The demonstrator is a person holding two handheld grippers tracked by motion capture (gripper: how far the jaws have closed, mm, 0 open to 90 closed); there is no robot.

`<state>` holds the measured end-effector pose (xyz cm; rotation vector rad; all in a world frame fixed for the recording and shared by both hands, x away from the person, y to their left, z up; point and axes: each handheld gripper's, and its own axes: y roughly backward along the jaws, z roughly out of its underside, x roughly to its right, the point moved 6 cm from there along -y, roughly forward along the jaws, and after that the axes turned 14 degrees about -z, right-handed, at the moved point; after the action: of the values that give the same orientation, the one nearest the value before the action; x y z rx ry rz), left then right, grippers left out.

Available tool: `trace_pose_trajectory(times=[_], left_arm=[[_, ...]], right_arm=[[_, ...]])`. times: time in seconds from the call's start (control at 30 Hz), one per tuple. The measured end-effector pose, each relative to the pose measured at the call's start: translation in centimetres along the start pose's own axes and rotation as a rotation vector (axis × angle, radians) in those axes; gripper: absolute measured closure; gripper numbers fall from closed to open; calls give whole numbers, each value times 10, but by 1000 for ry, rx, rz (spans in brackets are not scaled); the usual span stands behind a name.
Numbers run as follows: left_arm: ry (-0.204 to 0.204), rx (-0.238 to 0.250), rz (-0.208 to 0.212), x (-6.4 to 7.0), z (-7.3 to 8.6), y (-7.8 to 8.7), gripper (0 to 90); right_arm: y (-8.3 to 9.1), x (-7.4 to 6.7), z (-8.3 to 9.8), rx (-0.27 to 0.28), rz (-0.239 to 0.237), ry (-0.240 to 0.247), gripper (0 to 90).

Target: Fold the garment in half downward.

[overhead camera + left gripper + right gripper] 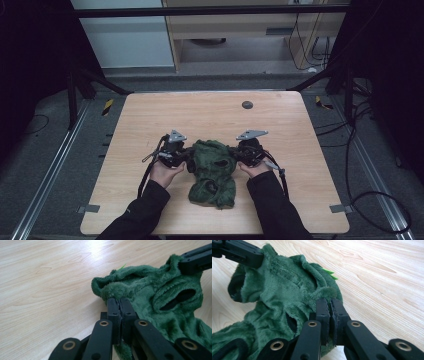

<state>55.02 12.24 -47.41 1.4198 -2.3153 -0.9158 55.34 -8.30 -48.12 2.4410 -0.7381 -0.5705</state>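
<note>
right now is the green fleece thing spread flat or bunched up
Bunched up. The green fleece garment lies in rumpled folds on the table, pinched at one edge by the left gripper and at the opposite edge by the right gripper.

The dark green garment of plush fleece cloth [160, 302] looks soft and deep-piled, matt all over, with black-lined openings. The pale wooden table top [210, 112] is smooth, its grain plain to see, with a mild satin sheen where light falls. The left gripper [119, 299] and the right gripper [329, 299] have matt black plastic-looking arms with brass-coloured rivets. A flat grey metal-looking triangular plate [251, 134], dull in finish, tops each gripper.
</note>
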Motion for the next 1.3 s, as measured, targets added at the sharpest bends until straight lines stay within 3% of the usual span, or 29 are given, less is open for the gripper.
trace_pose_trajectory(times=[0.8, 1.3], left_arm=[[-28, 13, 45, 12, 26, 35, 884], [-34, -18, 84, 23, 40, 44, 883]], right_arm=[[21, -36, 12, 11, -48, 74, 861], [31, -49, 33, 2, -83, 69, 860]])
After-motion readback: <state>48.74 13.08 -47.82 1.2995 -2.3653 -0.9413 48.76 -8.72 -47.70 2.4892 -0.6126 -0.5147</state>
